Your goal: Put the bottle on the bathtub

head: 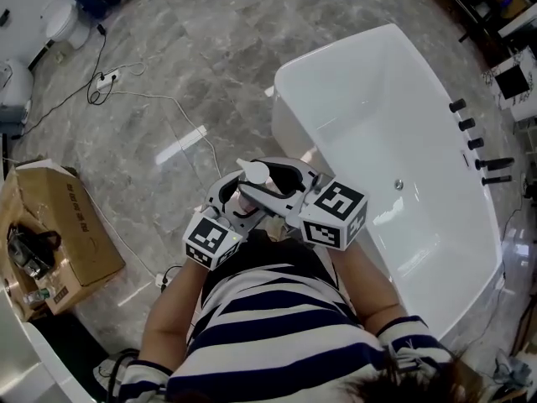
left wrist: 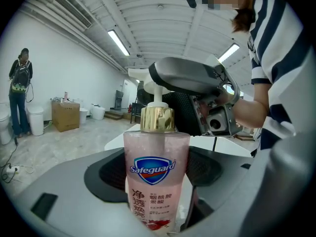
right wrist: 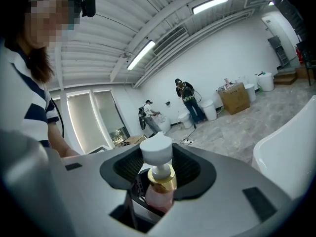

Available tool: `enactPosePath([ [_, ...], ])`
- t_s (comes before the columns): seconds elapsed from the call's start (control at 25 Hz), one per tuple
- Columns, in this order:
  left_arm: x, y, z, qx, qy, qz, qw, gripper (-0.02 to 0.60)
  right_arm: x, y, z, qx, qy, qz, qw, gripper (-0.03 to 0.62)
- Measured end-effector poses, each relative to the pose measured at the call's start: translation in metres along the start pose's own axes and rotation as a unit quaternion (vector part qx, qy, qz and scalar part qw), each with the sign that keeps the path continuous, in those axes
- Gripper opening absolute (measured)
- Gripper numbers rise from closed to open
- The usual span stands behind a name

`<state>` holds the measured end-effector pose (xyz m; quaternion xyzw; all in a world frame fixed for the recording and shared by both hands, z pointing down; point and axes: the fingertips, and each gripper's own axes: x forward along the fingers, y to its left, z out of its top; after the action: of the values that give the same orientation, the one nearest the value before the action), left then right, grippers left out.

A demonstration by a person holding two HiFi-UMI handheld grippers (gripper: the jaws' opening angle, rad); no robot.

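Bright, even light from ceiling strips [left wrist: 118, 42]; glare on floor [head: 180, 147]; fisheye-warped edges.

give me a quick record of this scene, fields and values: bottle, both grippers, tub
bottle: pink pump bottle, gold collar, white pump, upright, off the ground
left gripper: jaws closed on the bottle's body
right gripper: jaws wide around the bottle's top; contact unclear
bathtub: white, right of the grippers in the head view; bottle not yet on it
floor: grey marble, cardboard box at left
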<state>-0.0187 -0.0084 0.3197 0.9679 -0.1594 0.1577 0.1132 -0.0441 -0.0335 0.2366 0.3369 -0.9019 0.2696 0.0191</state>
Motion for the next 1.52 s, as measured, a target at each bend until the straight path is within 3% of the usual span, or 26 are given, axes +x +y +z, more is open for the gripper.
enactPosePath([
  [0.36, 0.01, 0.036, -0.005, 0.005, 0.016, -0.028, 0.9995, 0.337, 0.027, -0.029, 0.005, 0.024, 0.009, -0.031, 0.999, 0.196],
  [1.0, 0.041, 0.103, -0.037, 0.012, 0.052, -0.146, 0.9878, 0.337, 0.076, -0.106, -0.004, 0.102, -0.013, -0.148, 0.984, 0.196],
  [1.24, 0.058, 0.114, -0.061, 0.01, 0.068, -0.189, 0.9795, 0.337, 0.083, -0.135, -0.026, 0.136, -0.005, -0.186, 0.973, 0.196],
  [1.52, 0.082, 0.124, -0.108, 0.01, 0.087, -0.217, 0.9722, 0.337, 0.094, -0.166, -0.068, 0.135, 0.011, -0.216, 0.967, 0.196],
])
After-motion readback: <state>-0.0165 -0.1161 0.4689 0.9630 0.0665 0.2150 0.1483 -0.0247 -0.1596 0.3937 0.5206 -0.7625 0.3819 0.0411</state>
